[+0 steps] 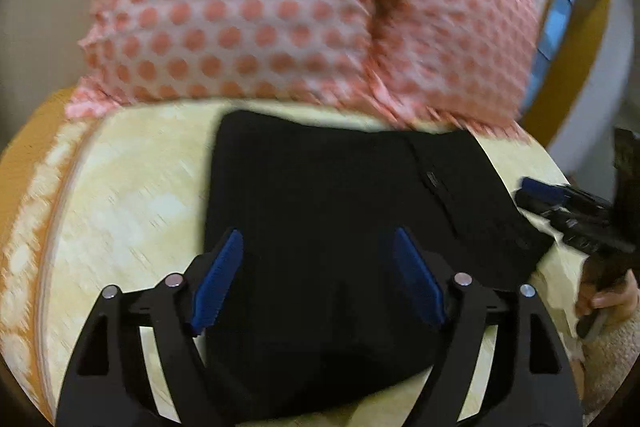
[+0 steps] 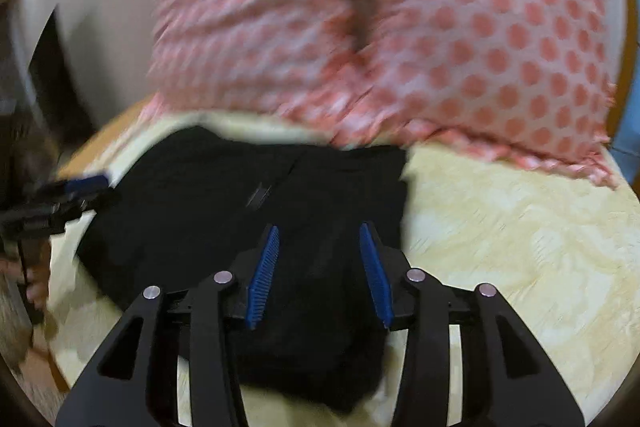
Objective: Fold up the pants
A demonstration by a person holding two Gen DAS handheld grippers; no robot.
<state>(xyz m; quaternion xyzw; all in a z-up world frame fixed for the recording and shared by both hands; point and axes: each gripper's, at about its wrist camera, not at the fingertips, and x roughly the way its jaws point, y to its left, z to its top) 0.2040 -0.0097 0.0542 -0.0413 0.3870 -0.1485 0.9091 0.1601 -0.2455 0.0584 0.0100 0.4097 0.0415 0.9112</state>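
Observation:
The black pants (image 1: 320, 219) lie folded into a compact rectangle on a pale yellow bedspread (image 1: 132, 195); a small zipper tab shows on top. My left gripper (image 1: 318, 247) is open, with nothing between its blue pads, above the near part of the pants. My right gripper (image 2: 320, 239) is open and empty over the pants (image 2: 240, 211) in the right wrist view, and also shows at the right edge of the left wrist view (image 1: 552, 195), beside the pants' right edge. The left gripper appears at the left edge of the right wrist view (image 2: 76, 187).
A pink pillow with red dots (image 1: 280, 15) lies on the bed just behind the pants, also in the right wrist view (image 2: 400, 27). A white wall or headboard (image 2: 92, 7) stands behind it. The bedspread (image 2: 520, 247) stretches out to the right.

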